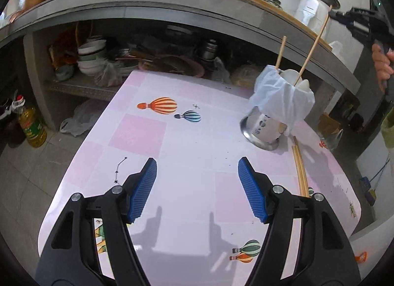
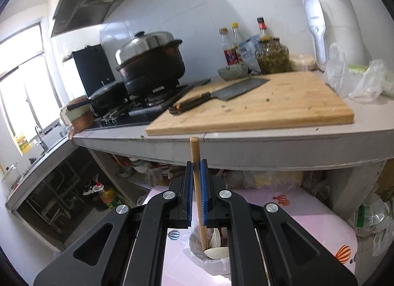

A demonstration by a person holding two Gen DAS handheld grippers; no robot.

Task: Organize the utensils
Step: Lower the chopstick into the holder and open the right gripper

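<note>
A: What is nearest the camera?

B: The left tongs (image 1: pixel 197 187), black arms with ribbed blue pads, spread wide and empty over the pink checked bench (image 1: pixel 187 143) printed with striped hot-air balloons.

A: And the other pair?

B: The right tongs (image 2: pixel 196 192) are clamped on a single light wooden chopstick (image 2: pixel 197 177). It stands nearly upright, its lower end inside the white cylindrical utensil holder (image 1: pixel 267 128), which is draped in a thin white plastic bag and stands in a shallow steel dish on the far right of the bench.

A: So which step is this?

B: It looks like dropping that chopstick into the holder, beside another one and some white ceramic spoons (image 2: pixel 216 252). Next would likely be letting it go, then fetching the pair of wooden chopsticks (image 1: pixel 301 172) lying flat on the bench, just near of the dish.

A: And the room?

B: A kitchen: beyond the bench a grey counter with a wooden chopping board (image 2: pixel 258 103), a cleaver and a lidded black pot; bowls are stacked underneath.
</note>
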